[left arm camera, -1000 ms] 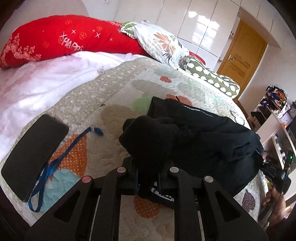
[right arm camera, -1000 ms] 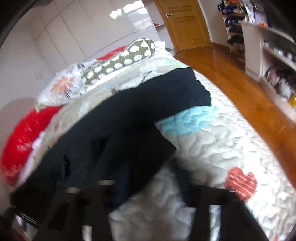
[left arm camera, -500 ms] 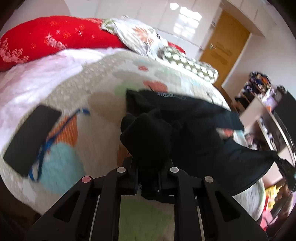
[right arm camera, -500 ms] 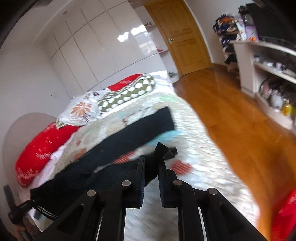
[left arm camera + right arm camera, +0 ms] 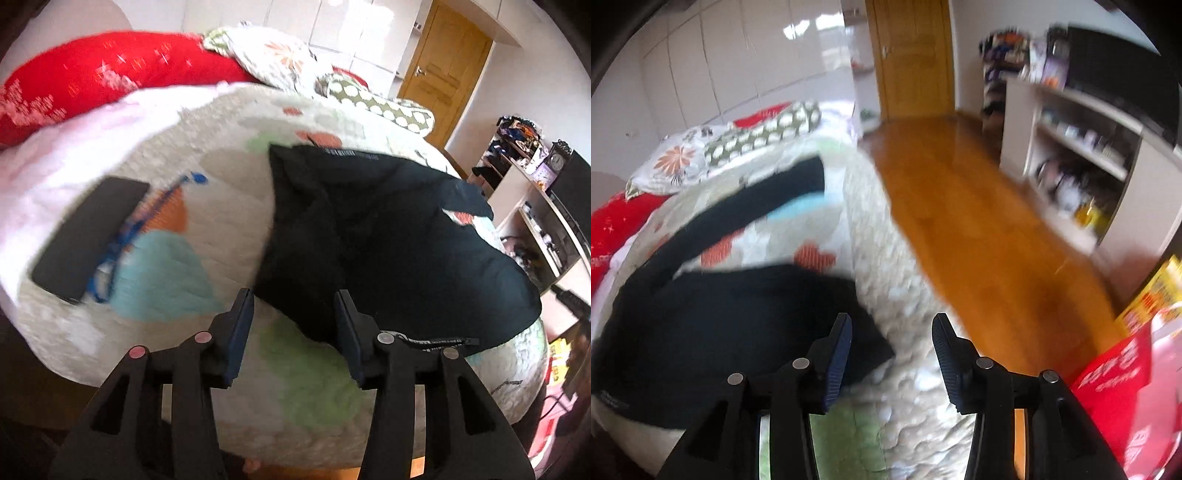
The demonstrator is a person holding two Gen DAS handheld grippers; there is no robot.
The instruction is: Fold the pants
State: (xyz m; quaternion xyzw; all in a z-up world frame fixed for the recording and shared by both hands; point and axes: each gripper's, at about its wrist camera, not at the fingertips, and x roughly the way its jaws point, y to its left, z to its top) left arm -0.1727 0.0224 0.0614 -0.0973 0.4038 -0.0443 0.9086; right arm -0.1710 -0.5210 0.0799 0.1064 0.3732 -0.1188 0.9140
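Observation:
The black pants (image 5: 384,236) lie spread on the patterned quilt (image 5: 221,206) of the bed. In the right wrist view the pants (image 5: 713,325) cover the near left of the quilt, with one leg running toward the pillows. My left gripper (image 5: 293,314) is open, its fingers apart just above the near edge of the pants, holding nothing. My right gripper (image 5: 891,336) is open and empty, at the right corner of the pants near the bed's edge.
A black phone (image 5: 88,236) with a blue lanyard (image 5: 129,236) lies on the quilt at left. Red and patterned pillows (image 5: 110,74) line the far side. A wooden floor (image 5: 979,206), white shelves (image 5: 1082,155) and a door (image 5: 912,55) are to the right.
Both grippers held bunched black fabric shut a second ago; both have since opened and let go. The pants now lie flatter on the quilt, and both cameras have pulled back.

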